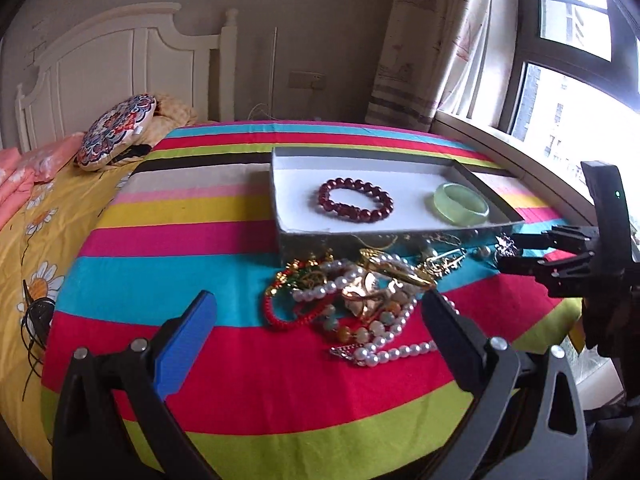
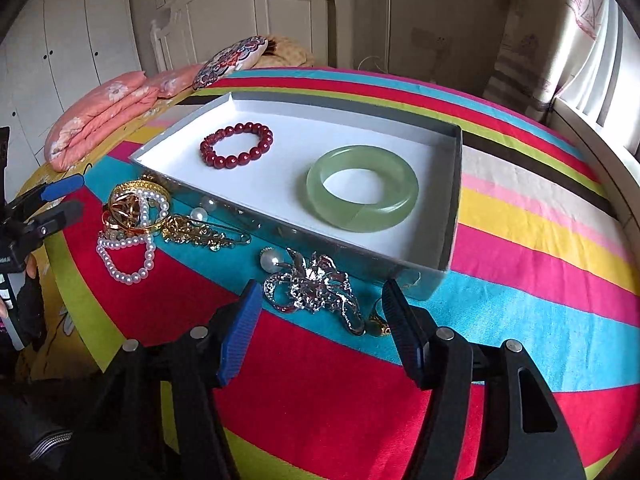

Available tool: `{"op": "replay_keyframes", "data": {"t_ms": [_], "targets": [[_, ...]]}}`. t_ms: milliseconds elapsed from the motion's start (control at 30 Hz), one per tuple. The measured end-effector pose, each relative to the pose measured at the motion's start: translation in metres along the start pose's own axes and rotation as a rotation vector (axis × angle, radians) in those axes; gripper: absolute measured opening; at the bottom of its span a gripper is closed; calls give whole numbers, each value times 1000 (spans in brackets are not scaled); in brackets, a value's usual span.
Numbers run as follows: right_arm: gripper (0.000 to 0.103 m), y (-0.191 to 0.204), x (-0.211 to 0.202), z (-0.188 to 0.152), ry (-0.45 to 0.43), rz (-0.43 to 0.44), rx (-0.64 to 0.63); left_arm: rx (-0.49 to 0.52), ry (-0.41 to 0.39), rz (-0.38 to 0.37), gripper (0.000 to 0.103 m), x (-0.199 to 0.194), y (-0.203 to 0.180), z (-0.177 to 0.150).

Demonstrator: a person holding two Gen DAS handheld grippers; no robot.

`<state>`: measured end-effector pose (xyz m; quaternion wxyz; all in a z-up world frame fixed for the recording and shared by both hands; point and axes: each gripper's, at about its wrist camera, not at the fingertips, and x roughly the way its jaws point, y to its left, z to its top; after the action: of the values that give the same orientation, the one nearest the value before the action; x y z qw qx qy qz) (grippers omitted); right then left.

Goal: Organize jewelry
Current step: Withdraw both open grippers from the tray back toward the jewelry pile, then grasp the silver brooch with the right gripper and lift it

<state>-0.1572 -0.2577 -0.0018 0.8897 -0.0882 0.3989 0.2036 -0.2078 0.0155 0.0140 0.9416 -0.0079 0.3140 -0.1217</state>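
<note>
A shallow white box [image 2: 451, 216] on the striped cloth holds a dark red bead bracelet [image 2: 236, 145] and a pale green bangle [image 2: 362, 189]. In front of the box lies a tangle of pearl strands, gold pieces and a red cord [image 1: 360, 300]. My left gripper [image 1: 316, 300] hangs open and wide just before this pile, touching nothing. A silver brooch [image 2: 316, 288] lies on the cloth between the fingers of my right gripper [image 2: 320, 286], whose pads stand apart from it. A loose pearl [image 2: 270, 260] and a gold pin [image 2: 208, 234] lie nearby.
The striped cloth [image 1: 224, 240] covers a bed with a white headboard [image 1: 120, 52]. A patterned cushion [image 1: 116, 132] and pink bedding [image 2: 104, 116] lie at the far left. A curtain [image 1: 440, 32] and window sill [image 1: 520, 148] run along the right.
</note>
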Motion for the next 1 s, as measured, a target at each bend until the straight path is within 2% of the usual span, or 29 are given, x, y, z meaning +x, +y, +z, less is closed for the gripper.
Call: {"op": "replay_keyframes", "data": {"t_ms": [33,67,100,167,300,433,567,633,700,800,867,933,1000], "targets": [[51,3,-1,0,-4,-1,-11,10,4,2,101,1,-3,-2],[38,5,-2,-1,-8,11,-20,18,7,9,101,1,-4,-3],[32,6,-4,-1,-10,29,-27,25,10,14,101,2,-6,-4],[30,12,-9,-4,-11,64,-56,29,9,18,101,1,-7,-5],[30,13,-14,-8,-8,138,-44,16,3,-1,101,0,-6,-3],[31,9,-8,-8,-6,135,-15,15,8,-29,101,2,-9,2],[30,12,-7,-8,-22,121,-15,61,0,-36,101,4,-22,11],[28,12,-7,-10,-35,116,-13,77,-7,-39,101,6,-26,16],[20,14,-8,-11,-44,111,-18,80,-7,-57,101,9,-30,21],[20,13,-9,-12,-54,110,-10,110,-18,-76,101,8,-39,23],[20,13,-9,-13,-56,115,-4,155,-27,-79,97,4,-49,20],[20,12,-10,-13,-55,117,-3,152,3,-140,93,3,-53,16],[20,12,-9,-13,-56,117,-2,97,22,-195,87,3,-51,13]]}}
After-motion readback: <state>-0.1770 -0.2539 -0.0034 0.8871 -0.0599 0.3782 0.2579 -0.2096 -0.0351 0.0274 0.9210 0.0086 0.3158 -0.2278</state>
